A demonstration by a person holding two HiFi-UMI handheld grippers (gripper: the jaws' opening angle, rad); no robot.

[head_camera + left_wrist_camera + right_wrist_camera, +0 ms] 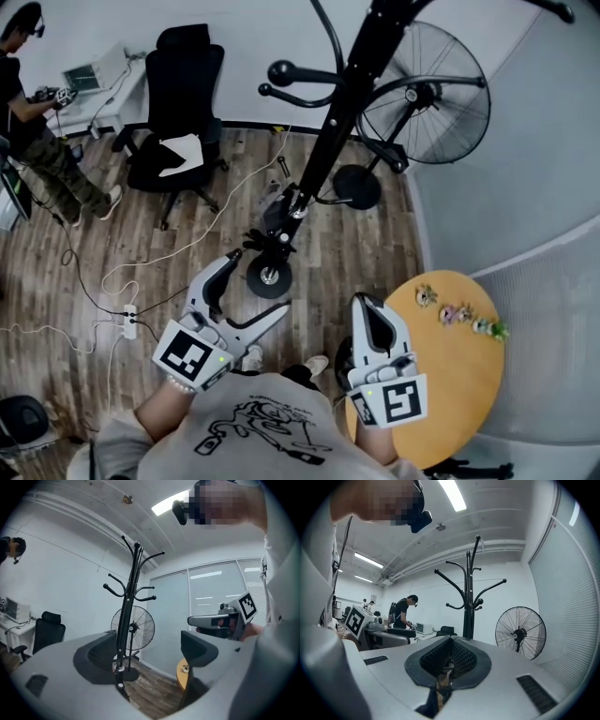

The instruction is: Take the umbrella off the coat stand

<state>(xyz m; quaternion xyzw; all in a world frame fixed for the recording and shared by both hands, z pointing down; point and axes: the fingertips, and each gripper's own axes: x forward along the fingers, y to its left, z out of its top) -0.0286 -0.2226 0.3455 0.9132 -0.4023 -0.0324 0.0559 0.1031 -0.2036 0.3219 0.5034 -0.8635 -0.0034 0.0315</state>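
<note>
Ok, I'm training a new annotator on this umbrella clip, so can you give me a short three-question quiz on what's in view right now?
1. True or false: the left gripper is shut on the umbrella.
2. What stands on the floor beyond the coat stand, near the wall? A) a pedestal fan B) a ladder C) a bicycle
3. Fill in: the round yellow table is on the person's ___ side.

Key: 1 false: its jaws stand apart and grip nothing, and the umbrella hangs on the coat stand. 2 A. 3 right.
</note>
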